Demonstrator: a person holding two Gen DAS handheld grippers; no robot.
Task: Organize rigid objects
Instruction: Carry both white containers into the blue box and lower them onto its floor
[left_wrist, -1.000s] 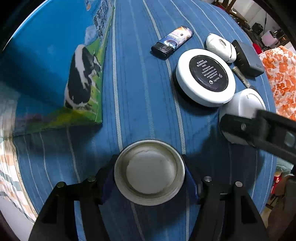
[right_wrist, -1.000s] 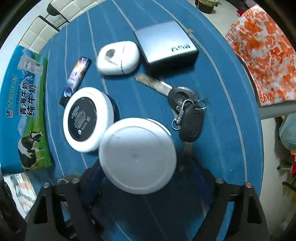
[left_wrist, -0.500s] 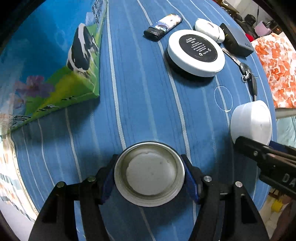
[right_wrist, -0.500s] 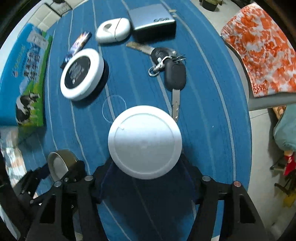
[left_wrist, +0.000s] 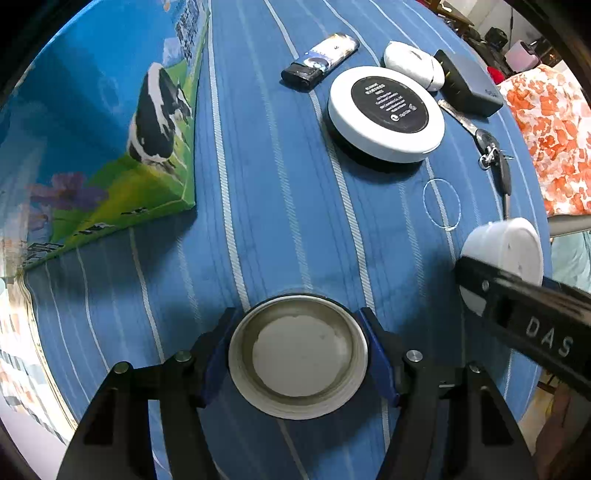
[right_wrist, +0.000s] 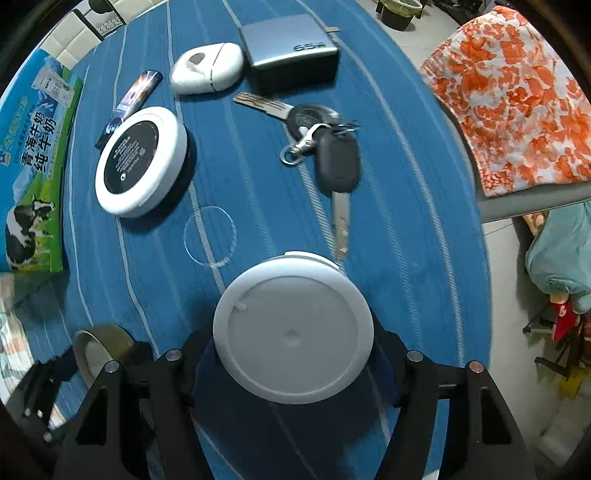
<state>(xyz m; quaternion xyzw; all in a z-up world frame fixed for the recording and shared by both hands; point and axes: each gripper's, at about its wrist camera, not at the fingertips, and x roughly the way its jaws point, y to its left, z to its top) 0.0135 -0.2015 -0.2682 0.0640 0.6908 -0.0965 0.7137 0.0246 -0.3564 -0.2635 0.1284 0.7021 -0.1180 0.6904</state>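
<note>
My left gripper (left_wrist: 297, 314) points down and is shut on a small open round jar (left_wrist: 299, 358); its blue pads (left_wrist: 218, 350) press both sides, and a pale white fill shows inside. In the right wrist view that jar (right_wrist: 99, 347) sits at the lower left with the left gripper's fingers around it. My right gripper (right_wrist: 291, 343) has a white round jar (right_wrist: 295, 306) with its lid on between its jaws, which are closing; the wide lid hides the pads. From the left wrist view, one right finger (left_wrist: 517, 299) crosses the white jar (left_wrist: 506, 251) near the table's right edge.
On the blue striped cloth (left_wrist: 277, 184) lie a white compact with a black label (left_wrist: 386, 114), a lighter (left_wrist: 321, 61), a white pod case (left_wrist: 412, 68), a grey box (right_wrist: 291, 48) and keys (right_wrist: 325, 147). A milk carton (left_wrist: 92, 147) stands left. An orange floral cloth (right_wrist: 517, 103) hangs right.
The right gripper carried the white jar away from the compact toward the table's near right edge, leaving a white ring mark on the cloth. The left gripper kept its jar and hardly moved.
</note>
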